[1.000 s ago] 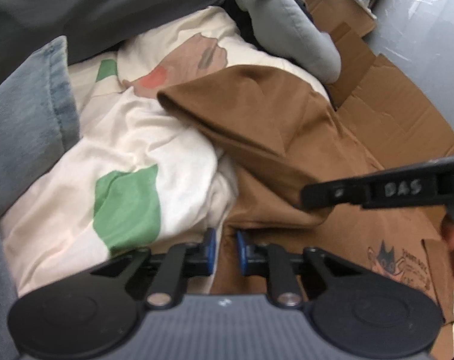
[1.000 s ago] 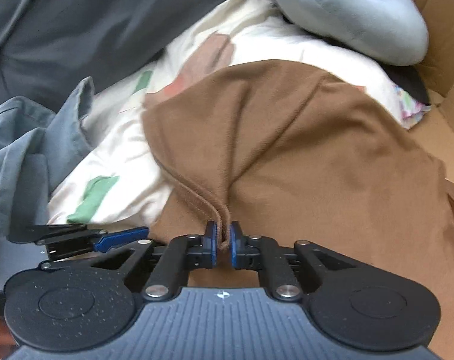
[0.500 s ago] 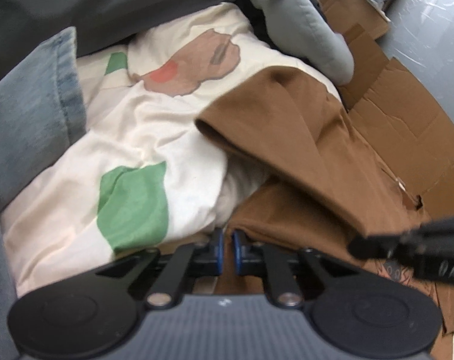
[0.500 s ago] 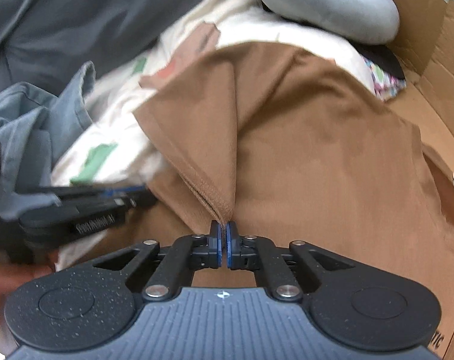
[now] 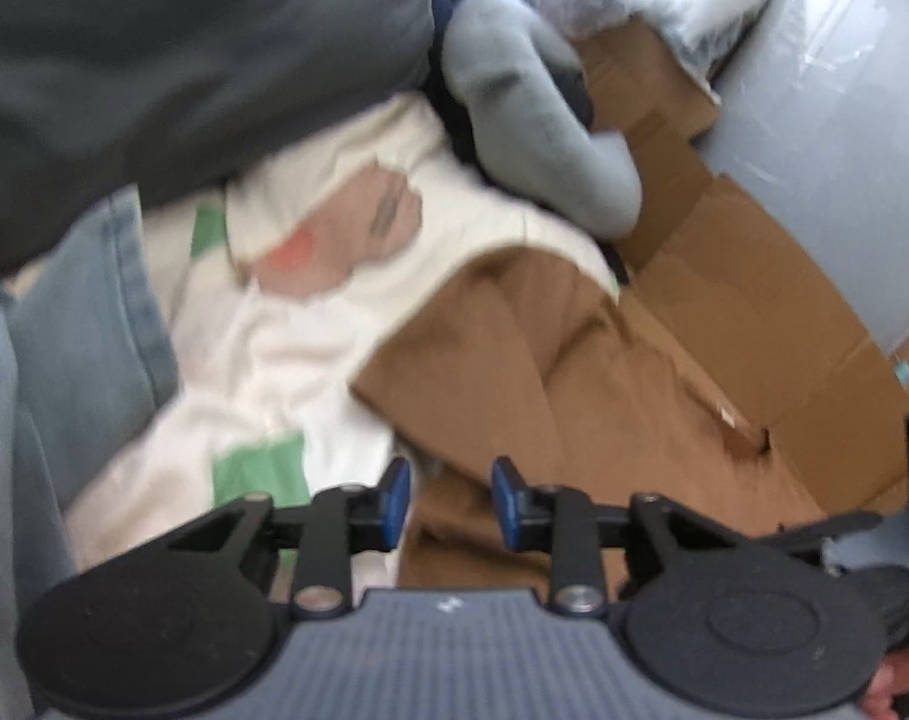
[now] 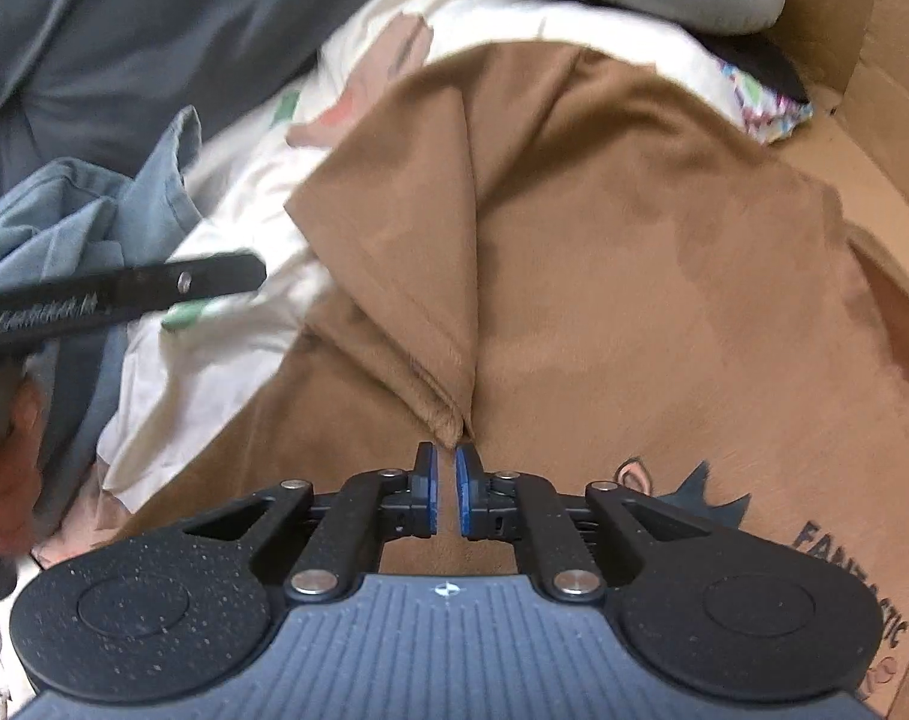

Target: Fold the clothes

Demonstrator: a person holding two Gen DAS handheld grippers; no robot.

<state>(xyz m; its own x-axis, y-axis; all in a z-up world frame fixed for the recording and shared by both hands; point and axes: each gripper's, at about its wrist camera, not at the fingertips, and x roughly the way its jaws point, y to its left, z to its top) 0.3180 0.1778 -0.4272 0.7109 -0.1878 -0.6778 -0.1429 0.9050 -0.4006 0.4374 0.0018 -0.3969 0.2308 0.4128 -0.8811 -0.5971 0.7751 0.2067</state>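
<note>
Your right tongs point(image 6: 446, 483) are opening, with the folded corner of the brown shirt point(image 6: 604, 252) just in front of the pads, not gripped. Your left tongs point(image 5: 448, 501) are opening too, empty, above the brown shirt, which lies on the cardboard point(image 5: 754, 300) beside the cream garment point(image 5: 286, 360).

cardboard point(image 5: 772, 324): flattened, right of frame | grey floor point(image 5: 844, 138): upper right | bright light: top centre
</note>
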